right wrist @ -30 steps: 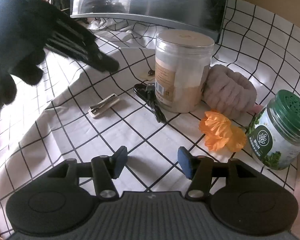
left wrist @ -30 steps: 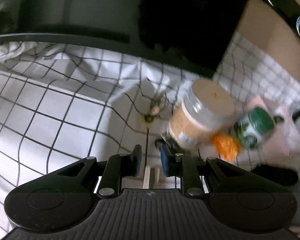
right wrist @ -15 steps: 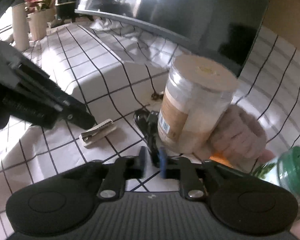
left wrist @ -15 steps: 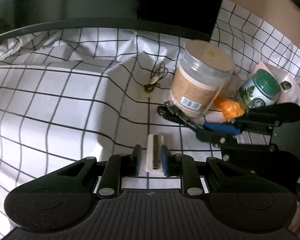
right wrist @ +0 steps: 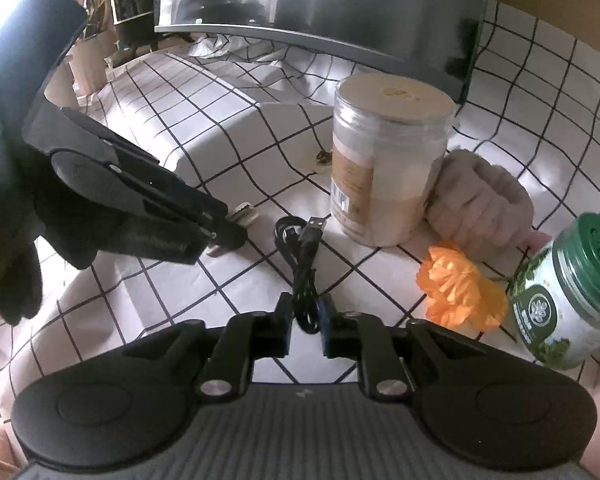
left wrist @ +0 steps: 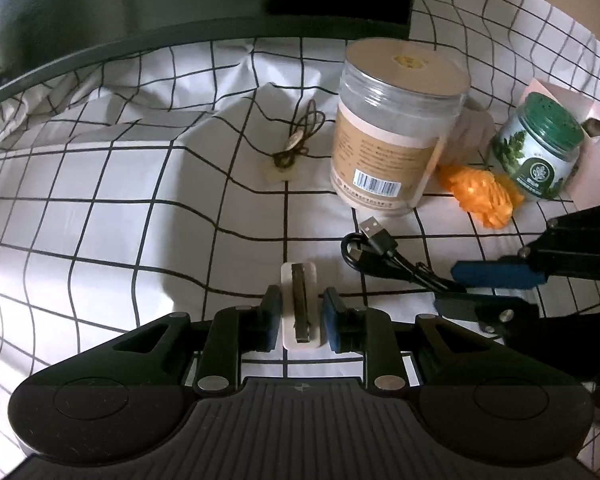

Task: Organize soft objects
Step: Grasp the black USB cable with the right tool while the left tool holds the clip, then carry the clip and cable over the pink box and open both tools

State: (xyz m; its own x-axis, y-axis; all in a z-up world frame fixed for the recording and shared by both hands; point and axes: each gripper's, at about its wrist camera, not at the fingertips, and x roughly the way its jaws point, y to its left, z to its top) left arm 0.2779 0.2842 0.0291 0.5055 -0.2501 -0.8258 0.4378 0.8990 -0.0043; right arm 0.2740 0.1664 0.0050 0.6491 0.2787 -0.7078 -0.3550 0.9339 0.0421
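My left tongs [left wrist: 299,317] straddled the clip [left wrist: 300,305], its length running along my fingers, unpinched; my right tongs [right wrist: 305,325] pinched the cable [right wrist: 305,264].

Black cable [right wrist: 300,256], coiled, USB plug free, lies on the cloth with its near end between my right fingers. Cream hair clip [left wrist: 299,307] lies flat between my left fingers. Orange flower [right wrist: 458,292] and beige headband [right wrist: 480,204] rest beside the jar.
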